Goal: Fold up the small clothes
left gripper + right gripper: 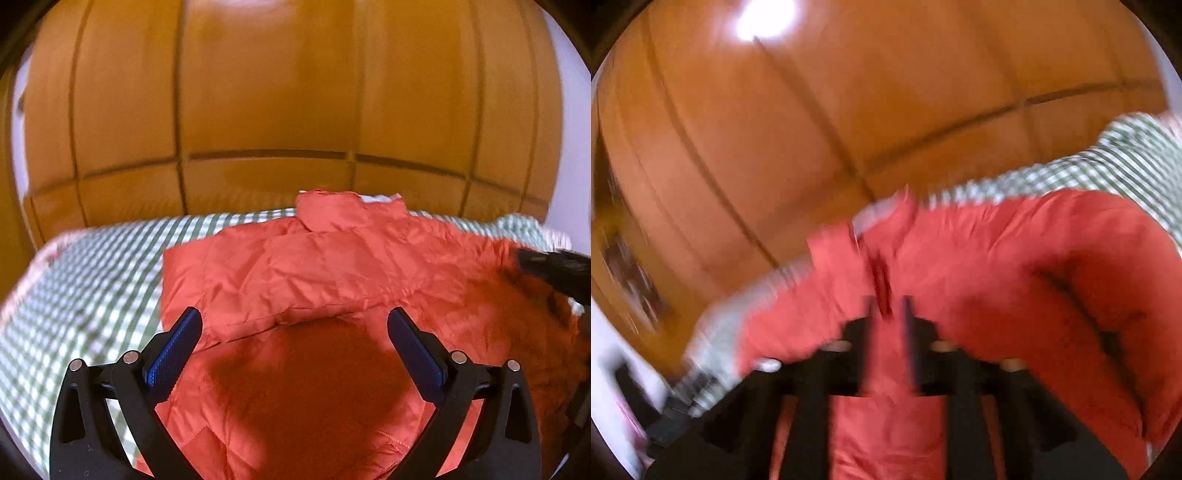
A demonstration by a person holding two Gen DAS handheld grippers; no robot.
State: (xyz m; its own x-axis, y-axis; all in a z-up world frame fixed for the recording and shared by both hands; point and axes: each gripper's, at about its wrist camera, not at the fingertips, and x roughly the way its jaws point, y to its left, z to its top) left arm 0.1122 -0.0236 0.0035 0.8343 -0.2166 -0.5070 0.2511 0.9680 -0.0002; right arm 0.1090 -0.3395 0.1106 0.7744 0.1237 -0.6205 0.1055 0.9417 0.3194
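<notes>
A sleeve fold on the red jacket [332, 258] was under way; the left claw [291, 332] was held wide and empty, while the right claw [886, 310] was seen narrowed around fabric, grip uncertain. A firm pinch was judged needed next.

The jacket [332, 266] lies on the checked sheet [92, 280], with the wooden wardrobe [266, 92] behind.

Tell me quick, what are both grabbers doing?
Left gripper: open, holding nothing.
Right gripper: blurry, orange jacket between its jaws; grip cannot be told.
</notes>
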